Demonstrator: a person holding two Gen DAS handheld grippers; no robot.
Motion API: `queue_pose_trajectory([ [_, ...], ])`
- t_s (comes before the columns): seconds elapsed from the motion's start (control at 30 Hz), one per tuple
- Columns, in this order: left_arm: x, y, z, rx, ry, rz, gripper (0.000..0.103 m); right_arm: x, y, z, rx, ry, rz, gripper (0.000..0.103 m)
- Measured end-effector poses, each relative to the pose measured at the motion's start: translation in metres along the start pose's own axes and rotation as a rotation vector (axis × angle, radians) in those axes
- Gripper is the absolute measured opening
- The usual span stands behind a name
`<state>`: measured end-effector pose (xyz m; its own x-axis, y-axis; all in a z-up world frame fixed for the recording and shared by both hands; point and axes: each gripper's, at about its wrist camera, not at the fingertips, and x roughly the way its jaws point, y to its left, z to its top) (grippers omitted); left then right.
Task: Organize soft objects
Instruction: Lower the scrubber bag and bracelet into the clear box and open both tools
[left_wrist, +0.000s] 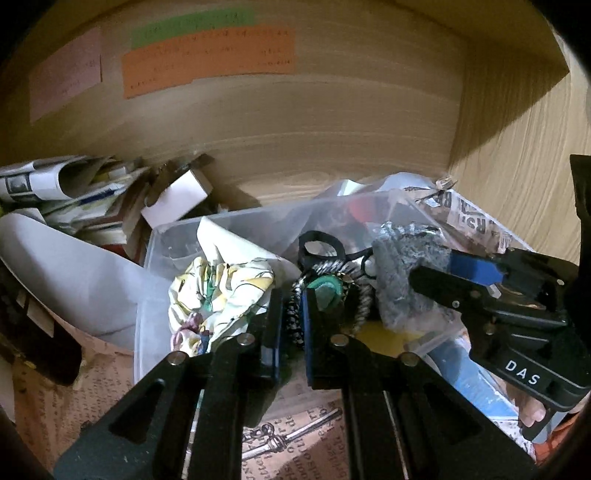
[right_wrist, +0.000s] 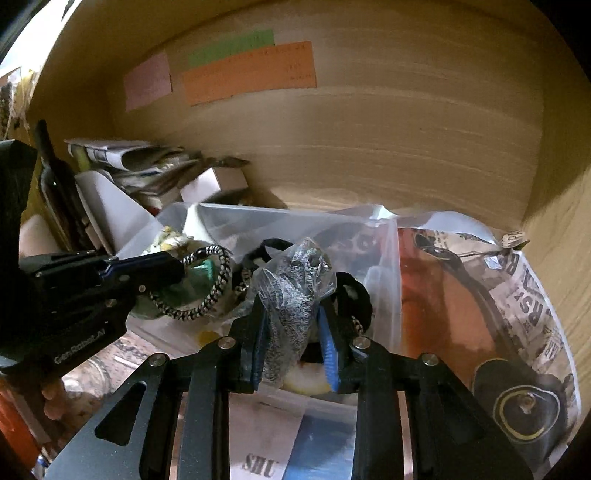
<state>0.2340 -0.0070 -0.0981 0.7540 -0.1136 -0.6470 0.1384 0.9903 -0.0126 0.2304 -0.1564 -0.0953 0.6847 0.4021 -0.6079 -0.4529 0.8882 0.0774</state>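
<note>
A clear plastic bin (left_wrist: 221, 225) (right_wrist: 280, 221) on a wooden shelf holds soft things: a crumpled floral cloth (left_wrist: 218, 291), a black-and-white braided cord (left_wrist: 295, 325) (right_wrist: 207, 291) and a grey fuzzy item in clear wrap (left_wrist: 406, 273) (right_wrist: 295, 295). My left gripper (left_wrist: 291, 328) (right_wrist: 181, 266) is shut on the braided cord over the bin. My right gripper (right_wrist: 291, 332) (left_wrist: 436, 273) is shut on the wrapped grey item just right of it.
Stacked papers and a white box (left_wrist: 177, 199) lie behind the bin at left. A clear bag with newsprint-patterned goods (right_wrist: 517, 295) sits at right against the side wall (left_wrist: 517, 166). Coloured notes (left_wrist: 207, 59) stick on the back panel. Printed paper (left_wrist: 295, 435) lines the shelf.
</note>
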Motion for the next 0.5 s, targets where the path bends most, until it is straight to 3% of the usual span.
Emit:
queue_pose_trajectory([
  [0.07, -0.002, 0.0, -0.001, -0.002, 0.006, -0.009, 0.01, 0.0, 0.0, -0.001, -0.008, 0.004, -0.013, 0.03],
  [0.2, -0.01, 0.001, -0.001, -0.006, -0.007, -0.021, 0.015, -0.004, 0.001, -0.001, -0.016, -0.007, -0.045, 0.05],
  [0.4, -0.041, 0.001, -0.002, -0.02, -0.066, -0.042, 0.029, -0.022, 0.006, 0.004, -0.033, -0.061, -0.071, 0.064],
  [0.5, -0.063, 0.003, -0.001, -0.033, -0.119, -0.047, 0.032, -0.04, 0.011, 0.007, -0.045, -0.103, -0.074, 0.064],
])
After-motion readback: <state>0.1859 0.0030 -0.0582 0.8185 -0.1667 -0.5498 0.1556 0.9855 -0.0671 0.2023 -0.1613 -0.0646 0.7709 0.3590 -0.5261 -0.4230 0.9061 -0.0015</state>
